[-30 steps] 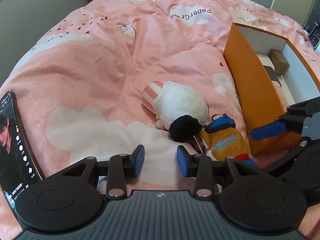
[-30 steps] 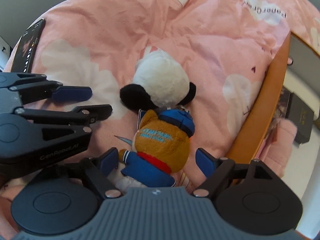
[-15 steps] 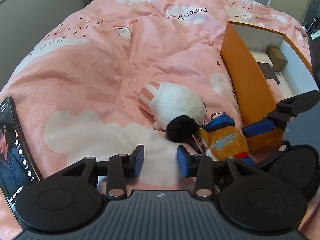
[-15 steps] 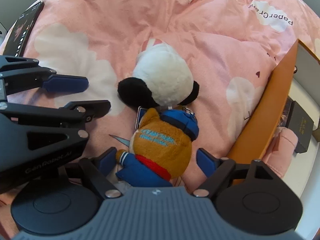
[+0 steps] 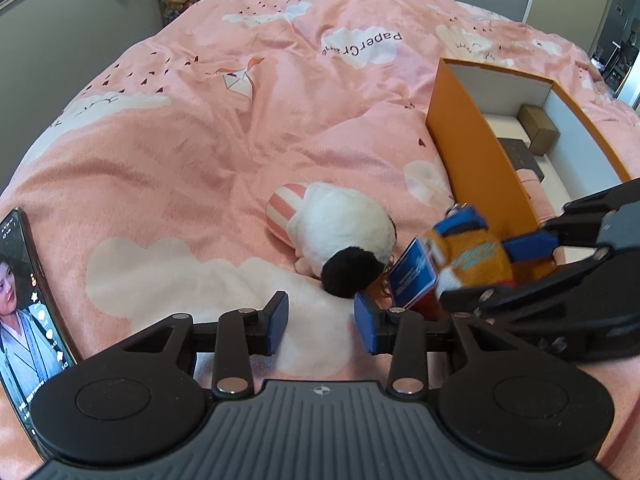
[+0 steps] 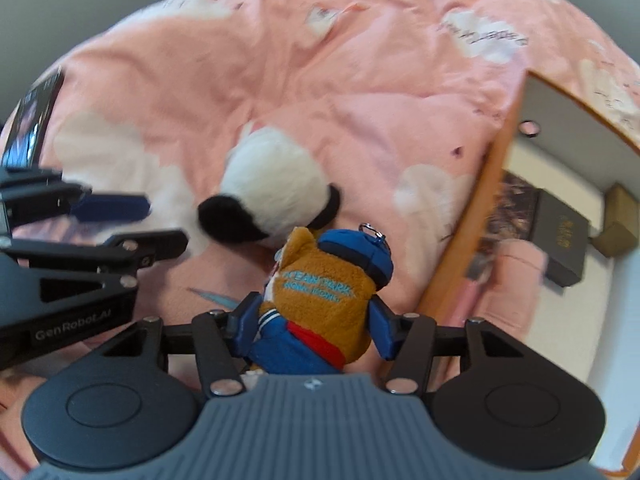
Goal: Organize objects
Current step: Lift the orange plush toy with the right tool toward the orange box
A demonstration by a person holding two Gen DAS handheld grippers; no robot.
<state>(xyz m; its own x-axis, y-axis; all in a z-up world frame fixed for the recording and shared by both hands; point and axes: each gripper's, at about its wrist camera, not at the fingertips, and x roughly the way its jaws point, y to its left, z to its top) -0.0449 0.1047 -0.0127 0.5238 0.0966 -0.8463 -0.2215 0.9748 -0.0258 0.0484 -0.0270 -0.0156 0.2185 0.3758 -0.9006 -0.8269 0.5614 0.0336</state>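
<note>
Pink cloud-print bedding point(image 5: 192, 168) fills both wrist views as I work the rig remotely. My right gripper point(image 6: 312, 322), its jaws having just been closing, now pinches the brown plush keychain point(image 6: 320, 292) in its blue cap, lifted clear of the bed just beside the orange box point(image 5: 476, 160); its blue tag point(image 5: 412, 272) dangles. My left gripper point(image 5: 322, 318) hovers partly open over the bedding, nothing between its pads. Near it lies the white-and-black plush point(image 5: 340, 236). Small cartons point(image 6: 564, 240) sit inside the box. At far left, a phone point(image 5: 20, 300) glows.
</note>
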